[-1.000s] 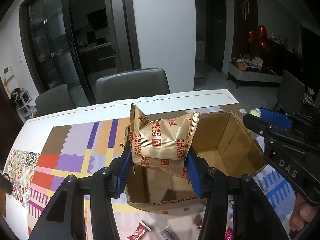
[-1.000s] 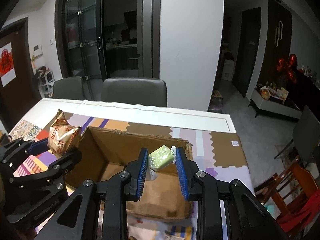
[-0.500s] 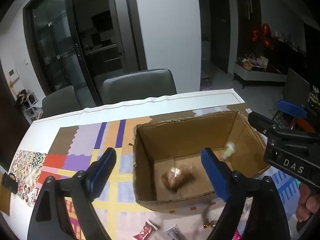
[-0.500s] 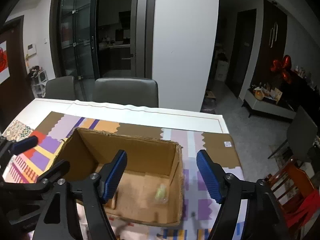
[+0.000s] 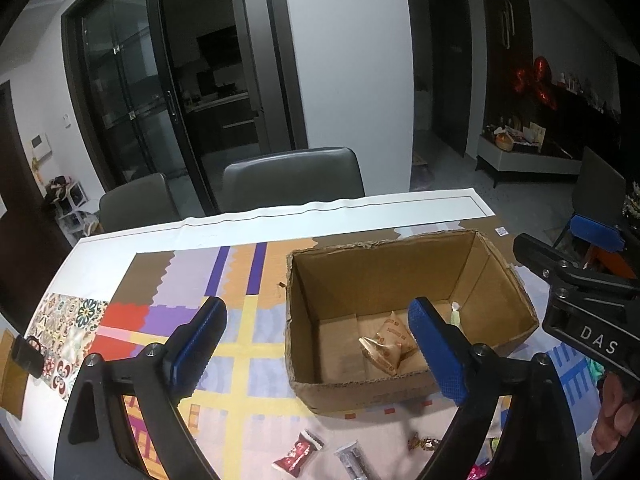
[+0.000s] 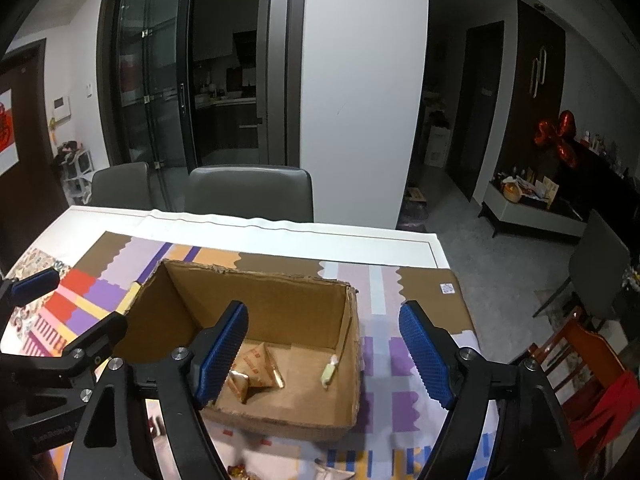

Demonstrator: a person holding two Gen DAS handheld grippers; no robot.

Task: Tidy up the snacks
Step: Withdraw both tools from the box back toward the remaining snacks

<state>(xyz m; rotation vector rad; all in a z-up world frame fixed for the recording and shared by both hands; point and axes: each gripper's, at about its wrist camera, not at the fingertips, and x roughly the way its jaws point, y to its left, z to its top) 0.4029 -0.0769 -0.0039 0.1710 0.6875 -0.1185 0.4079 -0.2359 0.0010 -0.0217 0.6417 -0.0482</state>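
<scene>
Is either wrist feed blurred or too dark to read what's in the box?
Left wrist view: sharp; biscuit packet readable in the cardboard box, edges fisheye-bent. Right wrist view: sharp too; green snack small, room behind dim.

Right claw [image 6: 322, 354] agape above cardboard box [image 6: 280, 300]; biscuit packet [image 6: 256, 372], green sweet [image 6: 329, 372] inside

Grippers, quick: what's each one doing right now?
Left hand-held gripper: jaws just opened, nothing held, above the cardboard box.
Right hand-held gripper: jaws just opened, nothing held.
</scene>
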